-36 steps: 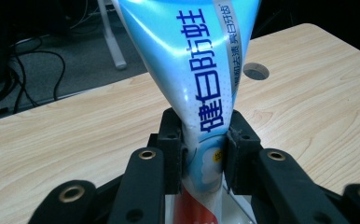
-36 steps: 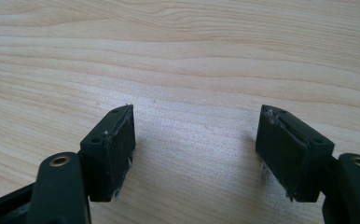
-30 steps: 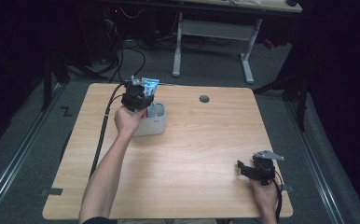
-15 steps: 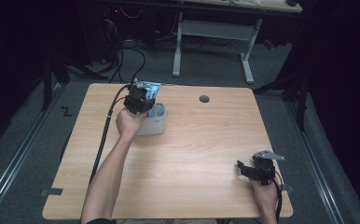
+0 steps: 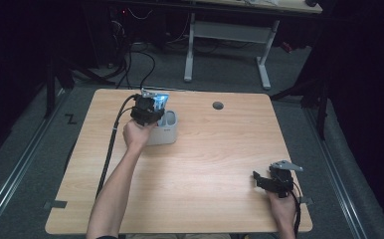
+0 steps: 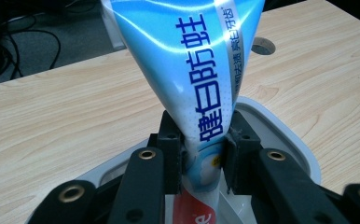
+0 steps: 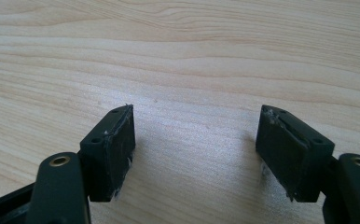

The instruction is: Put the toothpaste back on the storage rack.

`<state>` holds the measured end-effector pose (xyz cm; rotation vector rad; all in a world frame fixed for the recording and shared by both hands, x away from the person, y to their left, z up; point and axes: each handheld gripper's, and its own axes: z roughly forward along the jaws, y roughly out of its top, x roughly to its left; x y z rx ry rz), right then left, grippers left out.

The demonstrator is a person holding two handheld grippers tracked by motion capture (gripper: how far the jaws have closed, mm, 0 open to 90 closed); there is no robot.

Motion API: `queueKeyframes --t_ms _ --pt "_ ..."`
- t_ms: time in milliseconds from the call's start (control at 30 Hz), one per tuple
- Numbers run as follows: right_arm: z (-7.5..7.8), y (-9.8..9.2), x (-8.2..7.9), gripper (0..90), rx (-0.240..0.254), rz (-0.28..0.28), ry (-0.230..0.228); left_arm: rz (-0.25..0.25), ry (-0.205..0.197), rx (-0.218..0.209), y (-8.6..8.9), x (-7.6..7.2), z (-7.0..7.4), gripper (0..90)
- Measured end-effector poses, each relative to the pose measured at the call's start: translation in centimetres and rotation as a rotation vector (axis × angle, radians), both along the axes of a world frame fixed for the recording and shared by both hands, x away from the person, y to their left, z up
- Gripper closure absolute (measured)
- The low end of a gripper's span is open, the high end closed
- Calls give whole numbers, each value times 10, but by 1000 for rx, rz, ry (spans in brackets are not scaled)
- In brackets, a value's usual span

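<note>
The left hand-held gripper [image 6: 201,158] is clamped on a glossy blue plastic toothpaste tube [image 6: 187,70], over the white rounded holder [image 5: 166,130] near the far-left corner of the wooden surface [image 5: 220,149]. The right hand-held gripper [image 7: 197,149] has its jaws apart.

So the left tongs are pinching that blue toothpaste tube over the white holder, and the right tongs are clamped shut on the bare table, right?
Not quite: the right tongs are open, with a wide gap and nothing between them, as the right gripper view shows. The rest holds: the left tongs pinch the blue tube over the white holder, and the right ones sit above the bare table.
</note>
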<state>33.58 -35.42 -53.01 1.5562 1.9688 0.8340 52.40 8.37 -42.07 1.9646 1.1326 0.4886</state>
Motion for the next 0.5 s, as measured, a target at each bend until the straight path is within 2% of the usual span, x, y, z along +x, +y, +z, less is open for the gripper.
queueKeyframes --t_ms 500 --pt "0 1 0 284 -4 -2 1 14 9 -47 10 -1 -2 704"
